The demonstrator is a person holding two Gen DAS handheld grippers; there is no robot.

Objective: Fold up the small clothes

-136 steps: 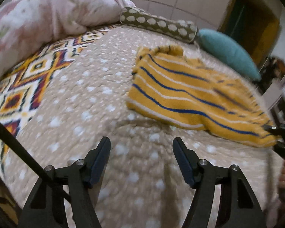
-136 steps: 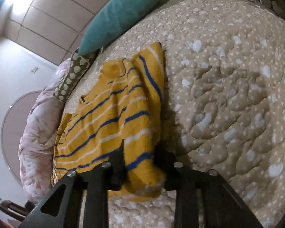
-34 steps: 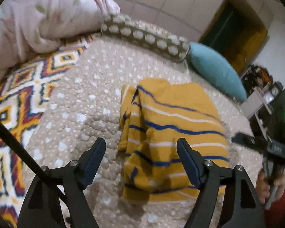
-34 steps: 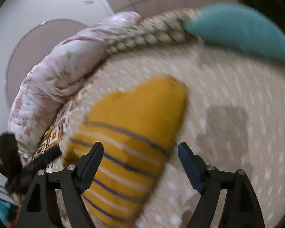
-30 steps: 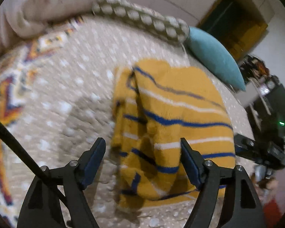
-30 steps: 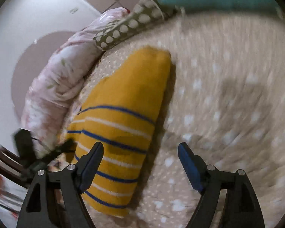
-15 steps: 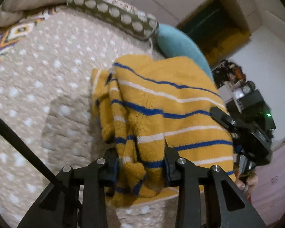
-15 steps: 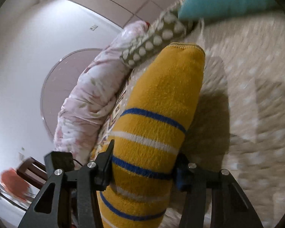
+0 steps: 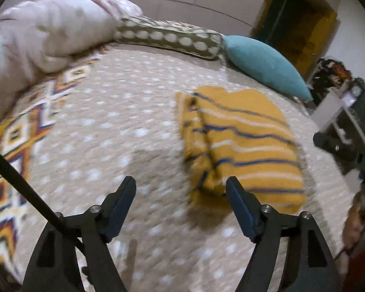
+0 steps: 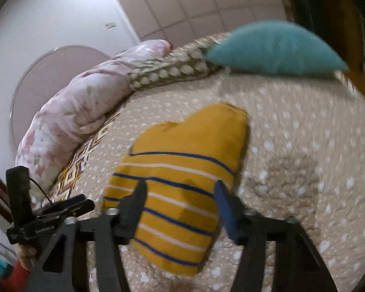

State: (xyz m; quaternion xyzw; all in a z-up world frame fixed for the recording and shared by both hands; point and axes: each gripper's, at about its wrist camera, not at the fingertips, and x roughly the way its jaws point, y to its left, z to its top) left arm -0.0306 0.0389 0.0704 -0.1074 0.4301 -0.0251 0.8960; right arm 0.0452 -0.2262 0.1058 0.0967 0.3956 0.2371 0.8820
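Although the yellow striped sweater [image 9: 241,146] now lies on the bed [image 9: 124,131] as a compact folded bundle, with its sleeve side tucked in along one edge, it does not yet look like a finished square, so I judge the fold largely done with perhaps one tidying pass or a last halving left. It rests on the dotted beige quilt, well clear of the teal pillow [image 9: 262,65] and the spotted bolster [image 9: 168,37] at the head of the bed, and away from the rolled pink blanket [image 9: 43,39]. The left hand-held gripper [image 9: 180,202] hangs above the quilt just beside the bundle's near corner; its jaws have just been opening, they stand wide apart, and nothing is between them. The right hand-held gripper [image 10: 180,202] hovers over the near striped end of the sweater; its jaws have just been closing, yet in its own view the pads sit on either side of the cloth below without visibly pinching it, so I read it as empty. Motion blur softens both views, so fine creases cannot be judged.
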